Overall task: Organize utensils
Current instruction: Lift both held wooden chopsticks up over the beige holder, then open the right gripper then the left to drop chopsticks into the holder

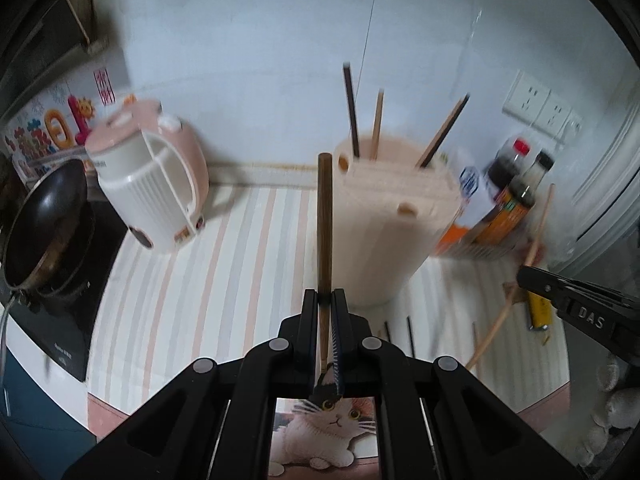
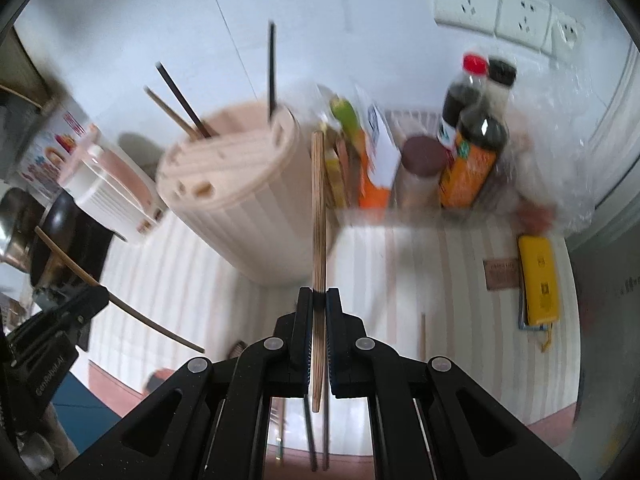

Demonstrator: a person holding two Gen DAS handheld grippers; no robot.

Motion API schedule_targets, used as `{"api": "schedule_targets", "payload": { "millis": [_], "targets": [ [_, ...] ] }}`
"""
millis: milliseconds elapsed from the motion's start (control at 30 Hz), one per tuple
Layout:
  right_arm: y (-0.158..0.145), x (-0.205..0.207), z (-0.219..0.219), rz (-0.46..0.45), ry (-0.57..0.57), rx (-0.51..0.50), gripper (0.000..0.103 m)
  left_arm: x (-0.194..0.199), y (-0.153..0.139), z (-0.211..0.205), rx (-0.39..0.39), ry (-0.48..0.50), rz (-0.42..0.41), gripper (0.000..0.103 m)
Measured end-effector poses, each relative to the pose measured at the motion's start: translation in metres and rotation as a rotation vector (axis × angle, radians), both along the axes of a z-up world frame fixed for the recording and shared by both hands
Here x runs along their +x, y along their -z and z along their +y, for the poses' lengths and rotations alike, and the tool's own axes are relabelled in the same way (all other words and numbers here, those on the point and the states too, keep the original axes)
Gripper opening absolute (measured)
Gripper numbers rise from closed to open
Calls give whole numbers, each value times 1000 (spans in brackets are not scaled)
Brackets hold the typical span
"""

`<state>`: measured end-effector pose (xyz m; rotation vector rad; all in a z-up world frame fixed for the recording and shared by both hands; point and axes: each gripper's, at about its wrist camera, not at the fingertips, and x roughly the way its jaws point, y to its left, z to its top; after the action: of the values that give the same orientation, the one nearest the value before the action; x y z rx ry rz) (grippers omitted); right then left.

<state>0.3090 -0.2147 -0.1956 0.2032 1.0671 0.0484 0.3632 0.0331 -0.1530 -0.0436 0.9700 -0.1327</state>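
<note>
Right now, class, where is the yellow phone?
In the right wrist view, the yellow phone lies flat at the striped counter's right edge, beside a brown card.

soft daylight, motion blur, fisheye warping

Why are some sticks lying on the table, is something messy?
Yes. A few loose chopsticks lie scattered on the striped table, not standing in the pink chopstick holder with the others. Each gripper, left and right, clamps one more chopstick.
</note>
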Motion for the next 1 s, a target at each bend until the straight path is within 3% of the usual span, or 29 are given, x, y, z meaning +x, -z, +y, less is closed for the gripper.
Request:
{"api": "schedule_targets", "payload": {
  "millis": [333,533,667,1000],
  "targets": [
    [-85,38,1,-134,-41,37,6,19,-104,2,-143,12,-135,4],
    [-130,77,-8,-244,-1,52,6,58,-150,-17,-164,33,-228,4],
    [-138,105,-15,-290,53,81,6,92,-147,-30,-155,34,-221,4],
    [-105,158,-9,-295,86,119,6,157,-95,-39,-116,30,-107,4]
  ]
}}
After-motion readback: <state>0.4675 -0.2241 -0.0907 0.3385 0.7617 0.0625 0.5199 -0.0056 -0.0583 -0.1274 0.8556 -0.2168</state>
